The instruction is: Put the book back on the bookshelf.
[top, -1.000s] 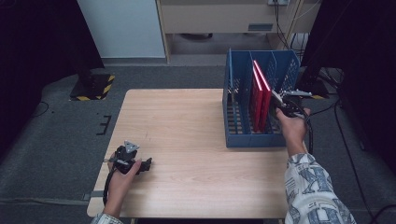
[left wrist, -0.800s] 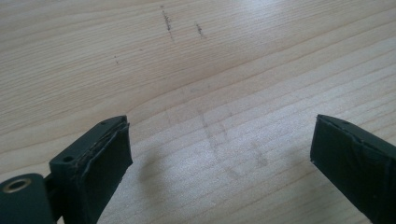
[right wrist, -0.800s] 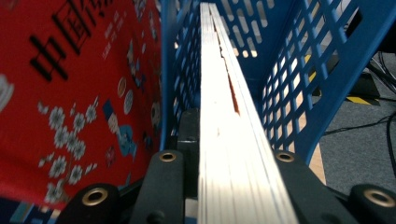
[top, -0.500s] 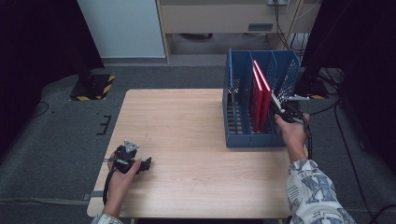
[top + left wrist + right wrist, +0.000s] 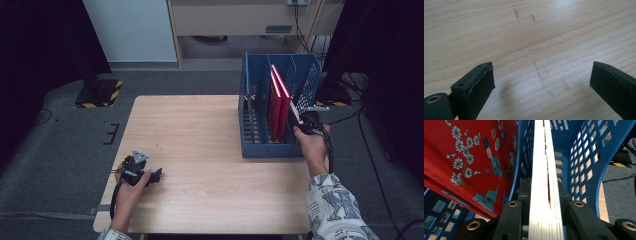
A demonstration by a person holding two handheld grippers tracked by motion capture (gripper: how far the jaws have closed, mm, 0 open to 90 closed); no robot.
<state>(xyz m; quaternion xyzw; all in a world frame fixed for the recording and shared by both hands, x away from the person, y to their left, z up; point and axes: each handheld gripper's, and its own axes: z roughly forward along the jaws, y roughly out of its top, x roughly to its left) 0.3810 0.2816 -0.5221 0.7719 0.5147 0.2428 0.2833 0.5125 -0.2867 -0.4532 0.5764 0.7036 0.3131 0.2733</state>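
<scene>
Two red books (image 5: 278,105) stand in blue rack (image 5: 250,90); right gripper (image 5: 299,121) pinches one book's (image 5: 545,182) page edge. Left gripper (image 5: 541,82) spread, over table (image 5: 200,130).

The right hand-held gripper (image 5: 298,120), clamped on the edge of the red book (image 5: 283,100) nearest the person, has drawn slightly back toward the tabletop's near edge. The book now leans in the blue rack (image 5: 260,150), its top tilted away

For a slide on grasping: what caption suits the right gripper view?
Right gripper clamped on the page edge of a book inside a blue file rack, beside a red illustrated book.
</scene>
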